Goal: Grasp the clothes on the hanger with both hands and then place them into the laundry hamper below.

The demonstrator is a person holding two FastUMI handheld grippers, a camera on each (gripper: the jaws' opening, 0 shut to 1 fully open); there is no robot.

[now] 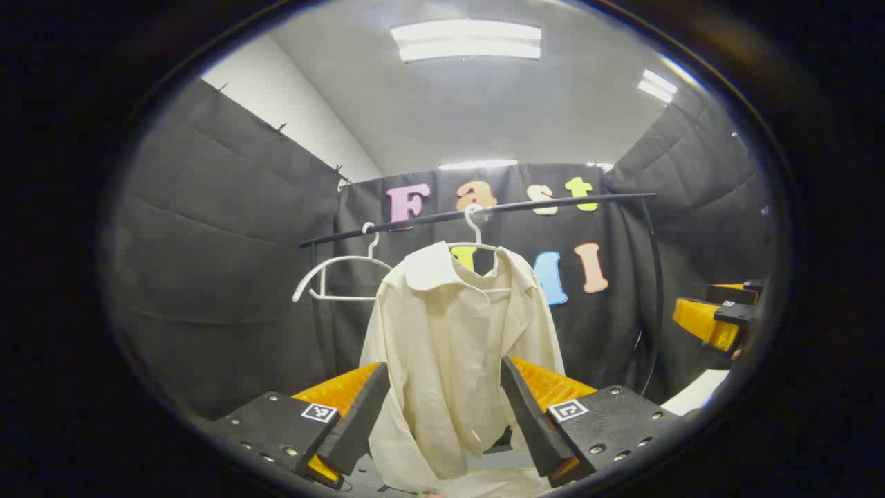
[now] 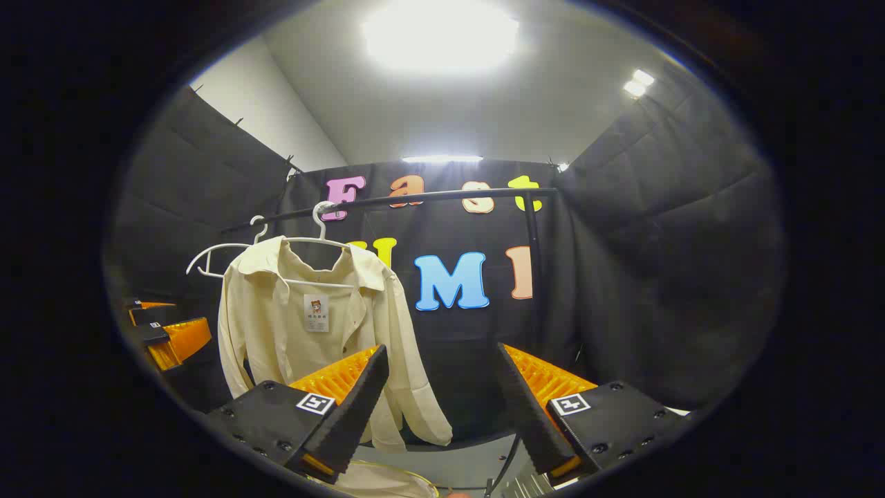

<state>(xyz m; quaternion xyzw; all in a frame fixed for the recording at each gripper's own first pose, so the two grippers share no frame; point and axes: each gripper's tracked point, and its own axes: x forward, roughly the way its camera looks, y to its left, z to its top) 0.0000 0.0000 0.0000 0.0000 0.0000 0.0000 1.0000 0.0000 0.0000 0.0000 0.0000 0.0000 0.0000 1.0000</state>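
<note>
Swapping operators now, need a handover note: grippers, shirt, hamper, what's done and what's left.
Left gripper: open, empty, aimed at the shirt, not touching it.
Right gripper: open, empty, off to the shirt's side.
Shirt hangs on a white hanger on the rail; an empty hanger hangs beside it.
Hamper: a pale rim below may be it, can't tell.
Done: nothing.
Left: grasp the shirt with both, lift off, drop in the hamper.
</note>
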